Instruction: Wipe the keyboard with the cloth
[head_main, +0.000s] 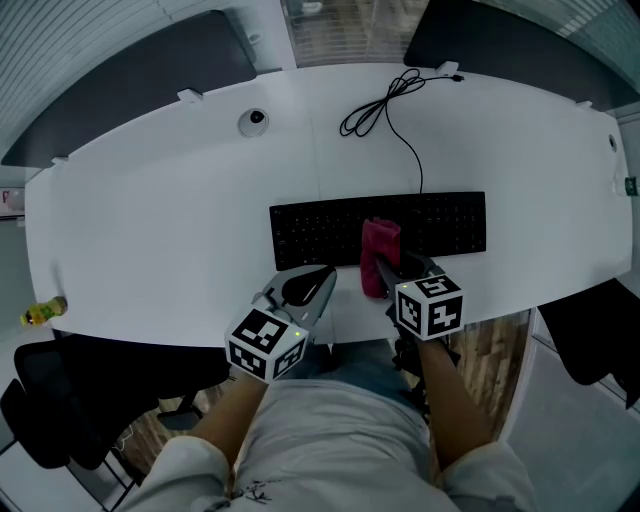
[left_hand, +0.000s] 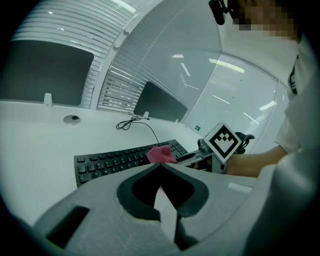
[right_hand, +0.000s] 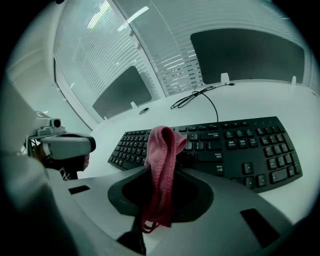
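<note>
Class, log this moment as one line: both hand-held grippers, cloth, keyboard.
left hand-held gripper: shut, empty | right hand-held gripper: shut on cloth | cloth: pink, over middle of keyboard | keyboard: black, on white desk

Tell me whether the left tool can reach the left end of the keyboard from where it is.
Probably yes. The left tool, shut and empty, sits close to the keyboard's near edge with nothing between. The right tool holds the cloth over the middle keys, off to the side.

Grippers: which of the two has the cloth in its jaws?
The right gripper: its jaws are shut on the pink cloth, at the keyboard. The left gripper has its jaws together with nothing between them.
</note>
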